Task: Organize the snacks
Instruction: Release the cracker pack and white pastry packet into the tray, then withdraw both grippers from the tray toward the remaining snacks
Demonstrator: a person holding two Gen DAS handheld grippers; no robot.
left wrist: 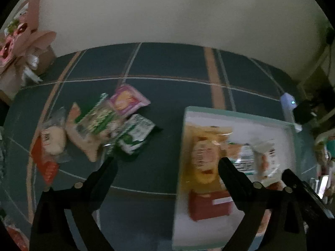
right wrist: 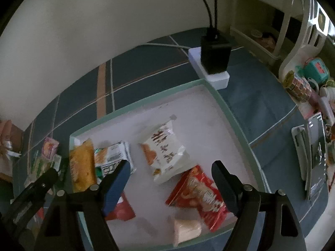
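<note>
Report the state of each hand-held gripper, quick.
Left hand-held gripper: open, nothing between its fingers.
Right hand-held gripper: open, holding nothing, above the tray of snack packets.

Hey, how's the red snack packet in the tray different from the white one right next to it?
The red packet is printed all over in red and orange; the white packet is mostly white with dark lettering and an orange corner. The red packet lies nearer the right gripper; the white packet lies farther into the tray. Both lie flat on the tray's floor, with neither gripped.
</note>
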